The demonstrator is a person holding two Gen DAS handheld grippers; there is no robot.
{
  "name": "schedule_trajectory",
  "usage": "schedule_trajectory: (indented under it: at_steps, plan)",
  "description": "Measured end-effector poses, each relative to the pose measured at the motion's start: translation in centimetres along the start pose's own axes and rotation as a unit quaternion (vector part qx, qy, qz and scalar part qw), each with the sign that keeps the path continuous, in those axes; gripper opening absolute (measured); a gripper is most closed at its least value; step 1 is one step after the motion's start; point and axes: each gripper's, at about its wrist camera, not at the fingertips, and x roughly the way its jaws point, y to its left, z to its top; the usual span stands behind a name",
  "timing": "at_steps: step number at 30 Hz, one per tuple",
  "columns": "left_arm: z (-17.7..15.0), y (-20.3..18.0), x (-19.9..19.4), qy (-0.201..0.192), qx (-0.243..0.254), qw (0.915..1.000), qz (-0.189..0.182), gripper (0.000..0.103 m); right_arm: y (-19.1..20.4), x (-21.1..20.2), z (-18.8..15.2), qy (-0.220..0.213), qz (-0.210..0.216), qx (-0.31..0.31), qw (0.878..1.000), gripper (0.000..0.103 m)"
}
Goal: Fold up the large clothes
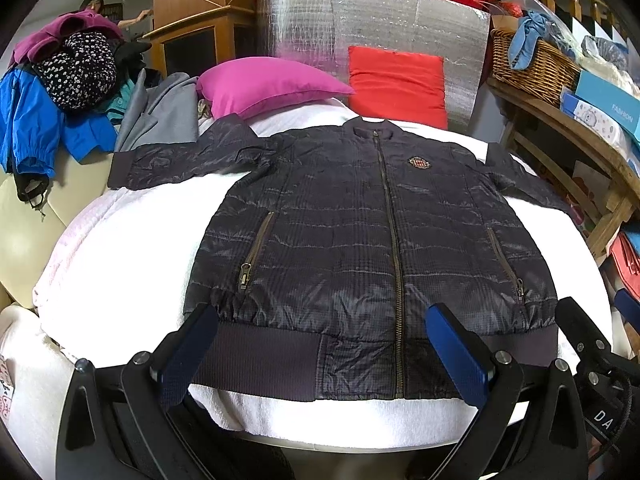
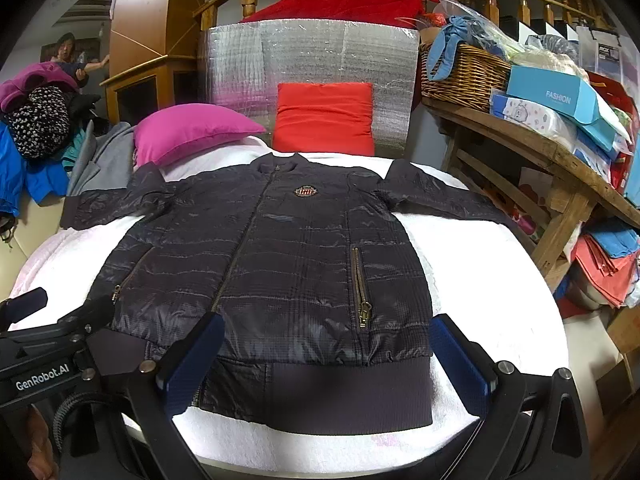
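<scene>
A dark quilted jacket lies flat, front up and zipped, on a white towel-covered round table. Both sleeves are spread out to the sides. The ribbed hem faces me. My left gripper hovers open over the left part of the hem, with nothing between its blue pads. My right gripper hangs open above the right part of the hem, also empty. The right gripper's body shows at the left view's right edge; the left gripper's body shows at the right view's left edge.
A pink cushion and a red cushion lie behind the collar, before a silver foil panel. A heap of clothes sits far left. A wooden bench with a wicker basket and boxes stands right. A person is far back left.
</scene>
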Motion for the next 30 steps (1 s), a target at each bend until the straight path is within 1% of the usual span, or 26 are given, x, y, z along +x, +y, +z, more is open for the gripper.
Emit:
schedule_trajectory:
  at_steps: [13, 16, 17, 20, 21, 25, 27, 30]
  plan:
    - [-0.2, 0.1, 0.1, 0.001, 0.001, 1.0000, -0.001, 0.103, 0.0, 0.0, 0.0, 0.000, -0.001, 0.001, 1.000, 0.103]
    - [-0.1, 0.0, 0.4, -0.001, 0.005, 1.0000, -0.002, 0.103, -0.2, 0.2, 0.1, 0.000, 0.005, 0.001, 1.000, 0.103]
    - [-0.1, 0.0, 0.5, -0.002, 0.006, 1.0000, -0.002, 0.103, -0.5, 0.4, 0.1, 0.003, 0.019, 0.006, 1.000, 0.103]
    - [0.0, 0.3, 2.2, 0.009, 0.008, 0.9999, 0.003, 0.103, -1.8, 1.4, 0.0, 0.018, 0.083, 0.025, 0.996, 0.103]
    - [0.0, 0.3, 2.9, 0.014, 0.010, 0.9998, 0.006, 0.103, -2.4, 2.1, 0.0, 0.024, 0.095, 0.034, 0.995, 0.103]
    - [0.1, 0.5, 6.8, 0.048, 0.021, 0.9984, 0.022, 0.103, -5.1, 5.0, 0.0, 0.052, 0.112, 0.065, 0.990, 0.103]
    - [0.3, 0.6, 8.5, 0.064, 0.022, 0.9975, 0.023, 0.103, -7.7, 6.9, 0.3, 0.066, 0.130, 0.103, 0.984, 0.103]
    - [0.8, 0.5, 10.3, 0.077, 0.025, 0.9964, 0.024, 0.103, -12.3, 9.0, 0.9, 0.070, 0.148, 0.165, 0.973, 0.103]
